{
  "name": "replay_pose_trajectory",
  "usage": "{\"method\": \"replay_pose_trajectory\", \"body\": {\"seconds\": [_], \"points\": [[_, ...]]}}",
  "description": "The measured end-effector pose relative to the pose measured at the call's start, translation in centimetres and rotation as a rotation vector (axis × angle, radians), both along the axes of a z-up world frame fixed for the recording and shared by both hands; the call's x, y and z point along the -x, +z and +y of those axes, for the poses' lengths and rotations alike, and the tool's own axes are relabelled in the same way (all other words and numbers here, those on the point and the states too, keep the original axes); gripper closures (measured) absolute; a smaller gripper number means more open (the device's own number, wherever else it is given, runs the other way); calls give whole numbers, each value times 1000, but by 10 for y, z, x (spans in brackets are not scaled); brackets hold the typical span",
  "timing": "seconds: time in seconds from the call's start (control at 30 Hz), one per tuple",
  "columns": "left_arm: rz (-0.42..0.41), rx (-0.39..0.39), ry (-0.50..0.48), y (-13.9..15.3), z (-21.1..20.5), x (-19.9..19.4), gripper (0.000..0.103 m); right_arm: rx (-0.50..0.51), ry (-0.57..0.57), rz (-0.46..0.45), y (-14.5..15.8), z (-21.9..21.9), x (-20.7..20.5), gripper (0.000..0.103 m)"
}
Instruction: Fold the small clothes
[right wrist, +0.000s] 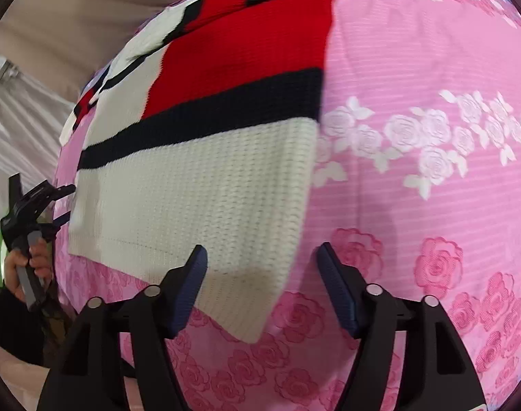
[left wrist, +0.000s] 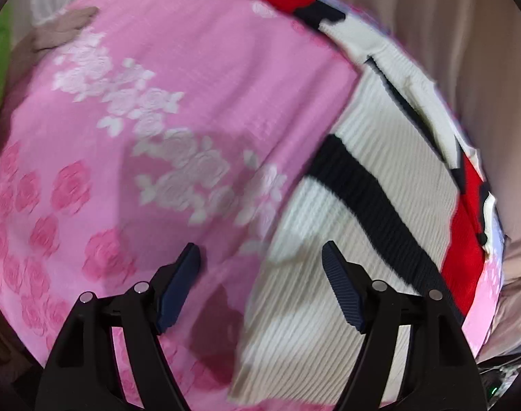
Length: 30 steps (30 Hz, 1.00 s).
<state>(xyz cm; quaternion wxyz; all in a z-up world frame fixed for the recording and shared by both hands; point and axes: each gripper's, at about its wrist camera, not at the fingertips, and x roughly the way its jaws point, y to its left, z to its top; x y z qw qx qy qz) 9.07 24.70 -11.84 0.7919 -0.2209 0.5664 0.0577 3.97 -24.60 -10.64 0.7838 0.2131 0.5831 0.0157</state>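
Covering bed: pink rose-print sheet (right wrist: 414,68)

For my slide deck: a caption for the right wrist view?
Open right gripper hovers above knit sweater on pink floral sheet.

Pink rose-print bedsheet (left wrist: 178,78), beige curtain (left wrist: 466,34) behind
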Motion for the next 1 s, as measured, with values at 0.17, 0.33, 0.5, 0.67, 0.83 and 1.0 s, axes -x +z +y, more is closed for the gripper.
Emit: {"method": "replay_pose_trajectory", "body": {"seconds": [0.17, 0.33, 0.5, 0.67, 0.83, 1.0], "points": [[36, 56, -77, -1, -24, 7, 87, -40, 49, -18, -5, 1, -8, 92], [56, 100, -138, 11, -37, 28, 91, 55, 38, -57, 24, -23, 26, 93], [150, 127, -229, 3, -63, 81, 91, 138, 24, 47, 32, -48, 77, 93], [151, 128, -220, -5, -69, 93, 88, 150, 26, 154, 4, -38, 98, 89], [-75, 120, -45, 46, -14, 7, 41, 223, -72, 44, 43, -31, 66, 74], [-223, 166, 224, 57, 76, -141, 37, 234, -94, -93, 80, -4, 12, 63]]}}
